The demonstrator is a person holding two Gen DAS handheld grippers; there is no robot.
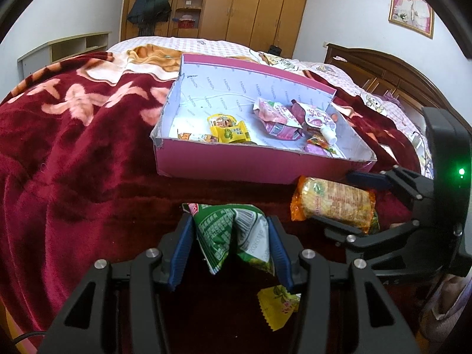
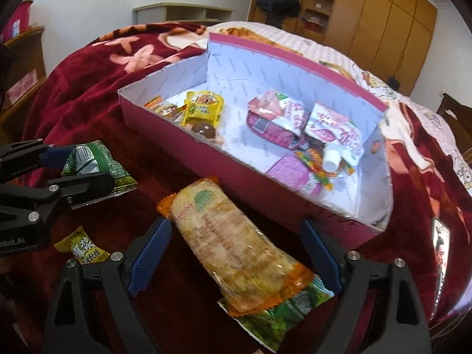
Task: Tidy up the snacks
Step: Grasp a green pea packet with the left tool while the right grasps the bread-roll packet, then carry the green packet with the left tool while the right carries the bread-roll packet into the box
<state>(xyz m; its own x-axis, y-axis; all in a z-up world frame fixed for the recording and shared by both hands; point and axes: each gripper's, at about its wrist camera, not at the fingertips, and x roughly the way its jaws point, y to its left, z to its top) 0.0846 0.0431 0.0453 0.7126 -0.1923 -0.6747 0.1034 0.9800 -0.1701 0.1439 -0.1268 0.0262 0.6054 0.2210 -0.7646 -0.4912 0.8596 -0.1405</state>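
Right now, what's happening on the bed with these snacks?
A person with a gripper in each hand is sorting snacks into the pink box. The left gripper is shut on a green packet. The right gripper is open around the cracker pack, pads not yet pressing. A yellow packet lies on the red blanket.

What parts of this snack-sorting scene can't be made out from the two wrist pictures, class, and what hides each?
- Green packet, left wrist view: its sides are covered by the left gripper pads.
- Rice cracker pack, right wrist view: printing blurred; whether the right gripper touches it is unclear.
- Yellow sachet, left wrist view: partly behind a finger.
- Box, right wrist view: its contents are smeared, labels unreadable.
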